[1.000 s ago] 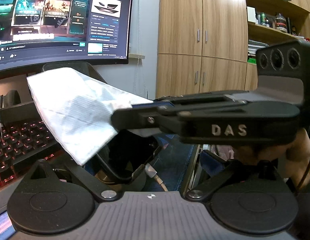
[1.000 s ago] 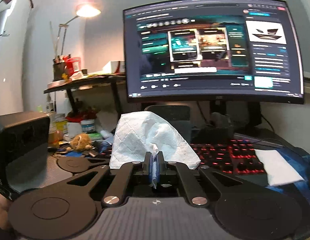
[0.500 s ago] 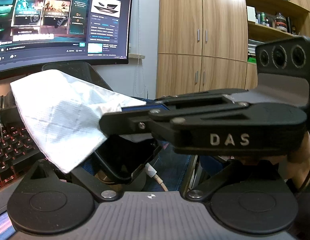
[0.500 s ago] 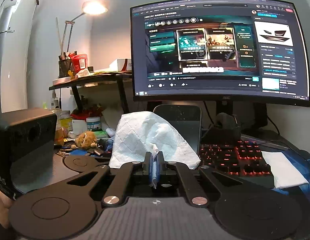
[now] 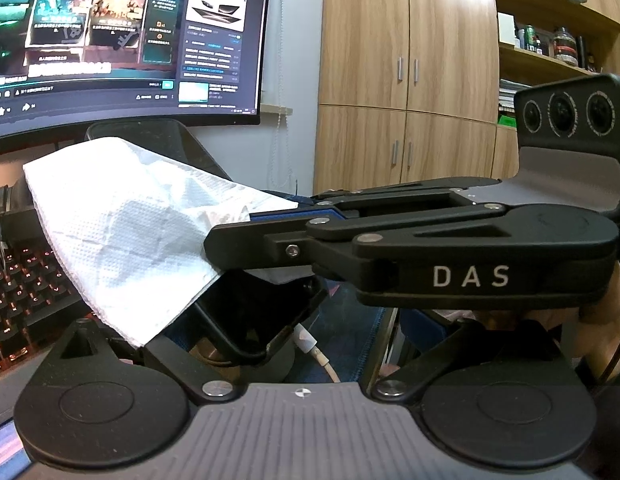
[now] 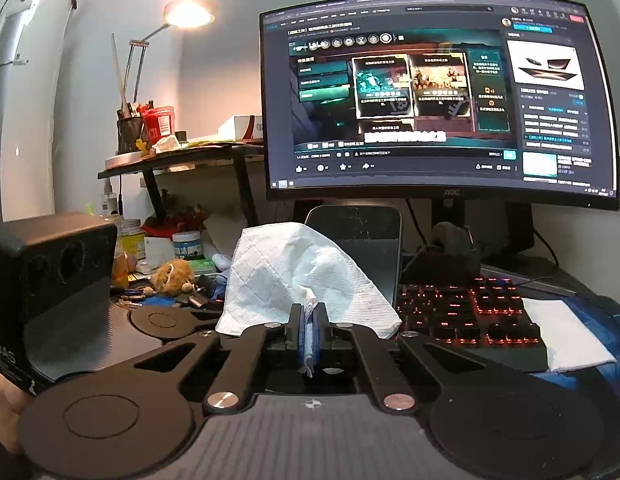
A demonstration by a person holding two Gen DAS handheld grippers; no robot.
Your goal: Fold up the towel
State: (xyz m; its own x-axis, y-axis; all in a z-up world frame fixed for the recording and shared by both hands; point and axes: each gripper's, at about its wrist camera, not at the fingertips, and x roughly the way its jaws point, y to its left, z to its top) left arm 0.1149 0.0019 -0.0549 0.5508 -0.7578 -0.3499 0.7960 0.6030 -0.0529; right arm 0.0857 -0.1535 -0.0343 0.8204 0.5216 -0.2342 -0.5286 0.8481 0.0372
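Pinching towel (image 6: 306, 276): right hand-held gripper (image 6: 308, 320) | left hand-held gripper: state unclear | above keyboard (image 6: 469, 316)

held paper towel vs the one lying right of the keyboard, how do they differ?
Pose: the held towel is up in the air, pinched in the right gripper; the other towel lies on the desk just right of the keyboard.
Shape: the held towel is crumpled and fans out from the pinch; the other towel is a flat, neat rectangle.
Shared: both are white paper.
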